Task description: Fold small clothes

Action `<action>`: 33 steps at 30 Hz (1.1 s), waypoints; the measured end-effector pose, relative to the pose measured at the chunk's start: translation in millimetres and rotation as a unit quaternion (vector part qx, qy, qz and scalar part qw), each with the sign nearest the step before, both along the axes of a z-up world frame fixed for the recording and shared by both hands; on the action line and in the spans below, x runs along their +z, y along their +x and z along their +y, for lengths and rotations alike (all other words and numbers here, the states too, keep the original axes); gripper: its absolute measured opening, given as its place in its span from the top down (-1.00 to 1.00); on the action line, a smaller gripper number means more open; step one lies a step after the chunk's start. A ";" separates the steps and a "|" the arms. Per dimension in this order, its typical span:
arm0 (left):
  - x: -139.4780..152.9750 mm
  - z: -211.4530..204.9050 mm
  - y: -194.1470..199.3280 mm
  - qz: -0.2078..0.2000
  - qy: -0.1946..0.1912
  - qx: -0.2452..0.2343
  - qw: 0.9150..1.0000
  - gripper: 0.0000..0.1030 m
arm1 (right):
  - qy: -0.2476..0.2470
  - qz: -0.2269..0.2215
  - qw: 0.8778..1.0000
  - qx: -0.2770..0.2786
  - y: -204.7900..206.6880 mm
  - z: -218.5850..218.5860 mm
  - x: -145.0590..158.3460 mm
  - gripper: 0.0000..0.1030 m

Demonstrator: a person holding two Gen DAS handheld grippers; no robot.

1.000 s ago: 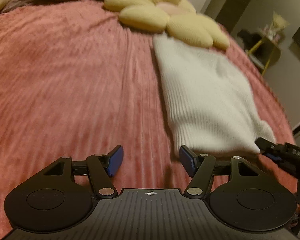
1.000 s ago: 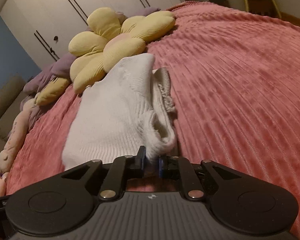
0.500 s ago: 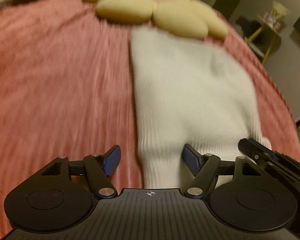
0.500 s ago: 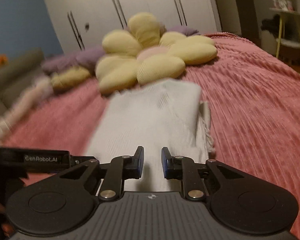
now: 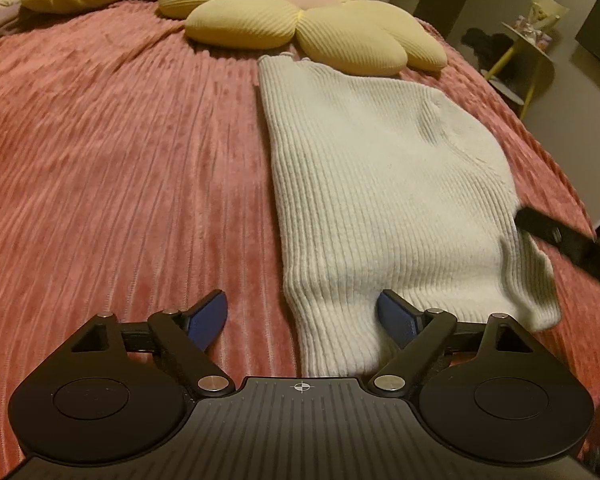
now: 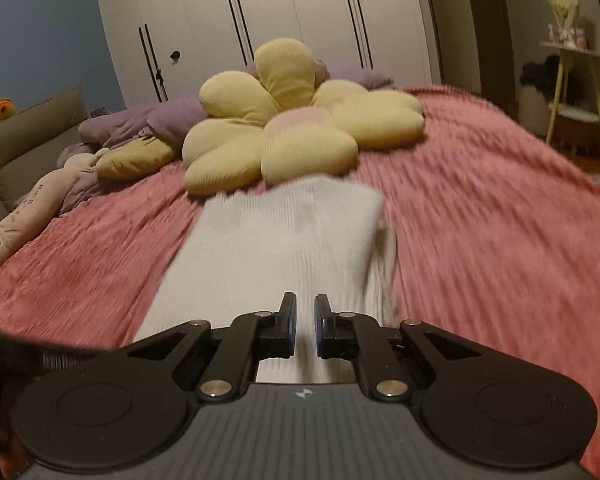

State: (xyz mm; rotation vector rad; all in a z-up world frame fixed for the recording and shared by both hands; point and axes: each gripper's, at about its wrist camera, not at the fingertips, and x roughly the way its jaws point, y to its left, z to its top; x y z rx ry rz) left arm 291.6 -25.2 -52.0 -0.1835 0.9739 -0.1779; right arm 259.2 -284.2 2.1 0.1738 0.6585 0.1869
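A white ribbed knit garment [image 5: 372, 184] lies folded lengthwise on the pink ribbed bedspread [image 5: 120, 160]. My left gripper [image 5: 302, 314] is open wide, with the garment's near left corner lying between its blue pads. My right gripper [image 6: 303, 320] sits over the garment's near edge [image 6: 284, 248], its jaws narrowly apart with white fabric showing in the gap; whether it grips is unclear. Its black finger tip shows in the left wrist view [image 5: 556, 236] at the garment's near right corner.
A yellow flower-shaped cushion [image 6: 300, 128] lies just beyond the garment's far end, also in the left wrist view [image 5: 300, 20]. Purple bedding and a plush toy [image 6: 32, 204] lie at the far left. A yellow side table [image 6: 576, 92] stands right of the bed.
My left gripper moved right, onto the garment's near left corner. My right gripper was shut on the near right corner, then its jaws parted a little; its view swung from left to straight along the garment.
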 end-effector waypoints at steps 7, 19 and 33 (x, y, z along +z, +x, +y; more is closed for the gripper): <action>18.1 3.5 2.3 -0.017 0.006 0.005 1.000 -0.73 | -0.043 -0.014 0.999 -0.014 49.3 15.9 0.8 0.80; 20.2 -6.6 83.0 -0.048 -0.015 0.062 0.997 -0.86 | -0.160 -0.032 0.986 -0.020 112.7 35.4 -35.5 -0.27; -4.1 12.4 93.3 -0.043 -0.051 -0.027 0.997 -0.95 | 0.098 0.048 0.994 -0.024 106.1 -74.0 -56.2 -0.91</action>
